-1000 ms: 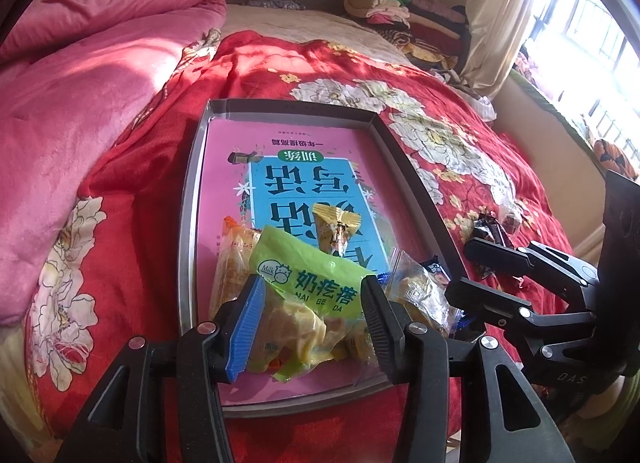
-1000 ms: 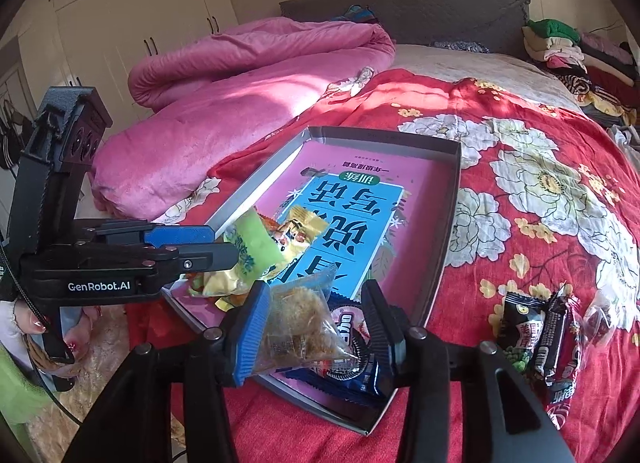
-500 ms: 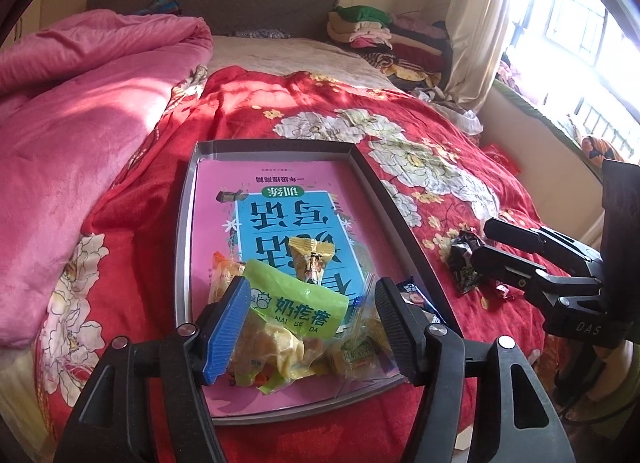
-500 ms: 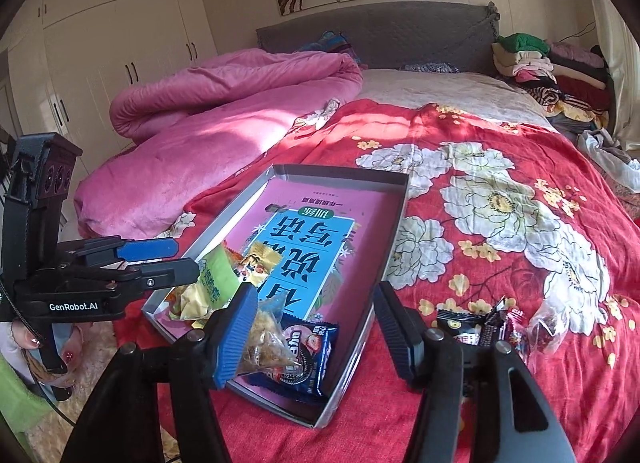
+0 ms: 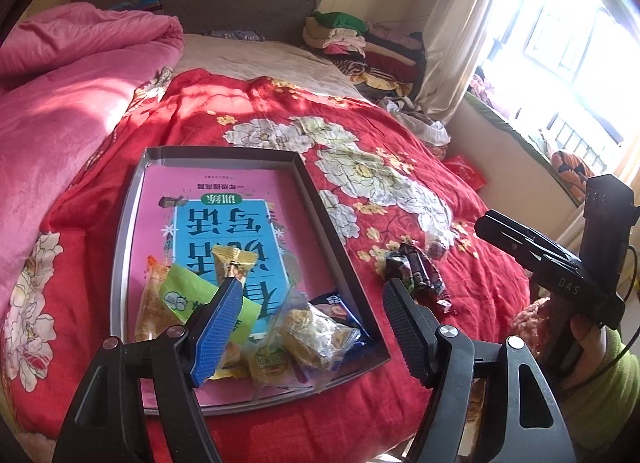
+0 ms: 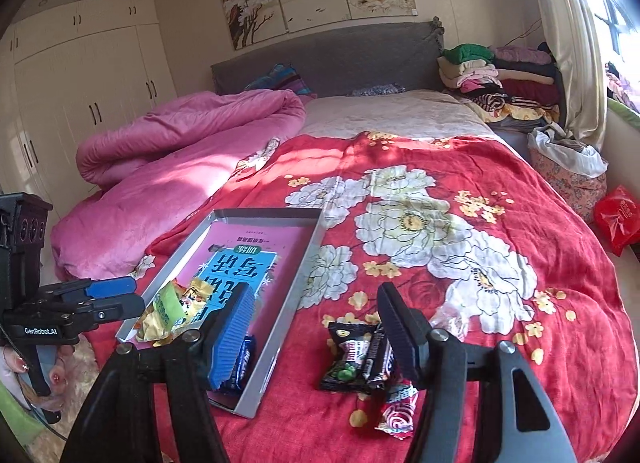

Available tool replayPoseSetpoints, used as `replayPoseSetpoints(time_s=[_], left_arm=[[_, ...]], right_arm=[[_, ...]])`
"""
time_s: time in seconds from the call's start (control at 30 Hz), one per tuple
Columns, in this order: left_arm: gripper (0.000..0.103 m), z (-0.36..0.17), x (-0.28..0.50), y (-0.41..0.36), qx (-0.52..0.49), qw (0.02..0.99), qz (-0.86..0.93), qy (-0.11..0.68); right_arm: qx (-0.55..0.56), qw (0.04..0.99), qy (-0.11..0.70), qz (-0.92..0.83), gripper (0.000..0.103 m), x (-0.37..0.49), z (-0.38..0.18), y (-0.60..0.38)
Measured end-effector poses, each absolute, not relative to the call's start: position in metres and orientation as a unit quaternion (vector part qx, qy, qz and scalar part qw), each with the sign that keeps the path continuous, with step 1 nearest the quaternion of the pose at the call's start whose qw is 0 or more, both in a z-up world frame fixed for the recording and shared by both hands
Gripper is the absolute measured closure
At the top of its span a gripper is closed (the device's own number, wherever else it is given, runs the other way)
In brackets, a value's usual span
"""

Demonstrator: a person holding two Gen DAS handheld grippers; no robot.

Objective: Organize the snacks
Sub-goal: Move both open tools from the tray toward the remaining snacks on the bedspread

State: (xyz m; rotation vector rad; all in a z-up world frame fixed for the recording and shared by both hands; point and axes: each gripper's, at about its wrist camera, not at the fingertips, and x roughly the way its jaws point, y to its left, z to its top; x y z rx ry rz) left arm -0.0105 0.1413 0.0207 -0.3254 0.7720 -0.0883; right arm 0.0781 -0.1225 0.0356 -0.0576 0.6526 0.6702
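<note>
One bed carries everything, spread with one red blanket printed with white flowers (image 6: 460, 199) and one heaped pink quilt (image 6: 180, 151) far ahead and to the left of both tongs. On the blanket lies one shallow grey rectangular tray lined with a pink and blue printed sheet (image 5: 132, 199), directly ahead of the left tongs (image 5: 310, 327) and ahead-left of the right tongs (image 6: 316, 329). The snacks fall into two groups. In the near end of the tray, just beyond the left tongs' blue-padded finger, five packets can be made out: one light green packet (image 5: 180, 295), one orange-tinted clear packet (image 5: 150, 303) left of it, one small gold wrapped piece (image 5: 232, 261) beyond the finger's tip, one clear crinkled bag of yellowish pieces (image 5: 316, 331) between the two fingers' lines, and one dark blue packet (image 5: 340, 307) against the tray's right wall. Outside the tray, on the blanket beside the right tongs' black finger, lie two dark packets (image 6: 356, 359) touching each other, one red and white swirled wrapper (image 6: 396, 419) nearer still, and one crumpled clear wrapper (image 6: 448, 319) just past the fingertip. Both pairs of tongs are spreading wider at this moment, and neither pinches anything; the packets lie below them, untouched. A hand (image 5: 588, 347) grips the right tongs' handle.
</note>
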Motion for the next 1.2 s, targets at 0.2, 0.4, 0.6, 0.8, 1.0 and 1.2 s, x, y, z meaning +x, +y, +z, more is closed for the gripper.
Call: replayPoseSetpoints(time_s=[0.2, 0.4, 0.6, 0.8, 1.0, 1.2], left_arm=[[0.029, 0.027, -0.004, 0.113, -0.146, 0.912, -0.064, 0.378], [0.029, 0.038, 0.003, 0.091, -0.138, 0.913, -0.079, 0.376], [0.029, 0.045, 0.014, 0.078, -0.140, 0.911, -0.088, 0.377], [0.029, 0.047, 0.026, 0.063, -0.133, 0.909, -0.097, 0.384], [0.029, 0.040, 0.040, 0.044, -0.124, 0.901, -0.105, 0.401], [0.029, 0.026, 0.056, 0.026, -0.109, 0.892, -0.106, 0.426]], right_arm=[[-0.013, 0.901, 0.309, 0.302, 0.039, 0.082, 0.042, -0.148], [-0.001, 0.907, 0.304, 0.290, 0.039, 0.084, 0.047, -0.166], [0.009, 0.911, 0.300, 0.284, 0.039, 0.084, 0.050, -0.178], [0.015, 0.912, 0.305, 0.275, 0.039, 0.086, 0.048, -0.188], [0.022, 0.910, 0.319, 0.266, 0.039, 0.087, 0.042, -0.197], [0.027, 0.901, 0.347, 0.257, 0.039, 0.093, 0.029, -0.202]])
